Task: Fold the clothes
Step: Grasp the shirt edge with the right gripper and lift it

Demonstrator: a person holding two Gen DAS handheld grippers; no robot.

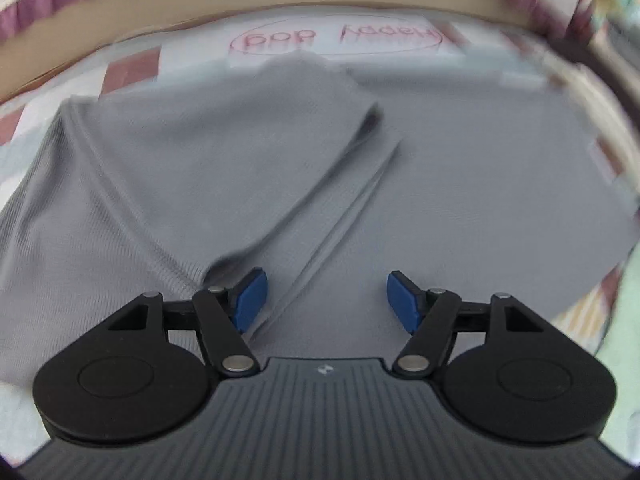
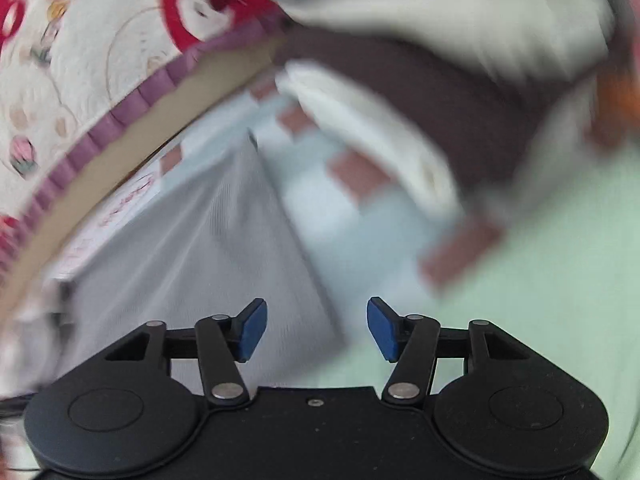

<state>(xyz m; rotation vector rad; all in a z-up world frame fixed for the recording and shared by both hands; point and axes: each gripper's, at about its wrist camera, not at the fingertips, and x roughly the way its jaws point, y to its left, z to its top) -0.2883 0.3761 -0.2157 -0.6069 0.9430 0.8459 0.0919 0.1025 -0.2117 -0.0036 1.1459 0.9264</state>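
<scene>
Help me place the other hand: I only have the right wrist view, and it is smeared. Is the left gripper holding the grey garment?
Observer: No. The left gripper is open over the grey garment, with nothing in its jaws.
Operator: Is any part folded in already?
Observer: Yes. One sleeve lies slanted across the body, and its cuff ends close to the gripper.
Operator: Is the rest lying smooth?
Observer: Not quite. A long ridge of cloth runs beside the sleeve, from near the gripper toward the middle of the garment.
</scene>
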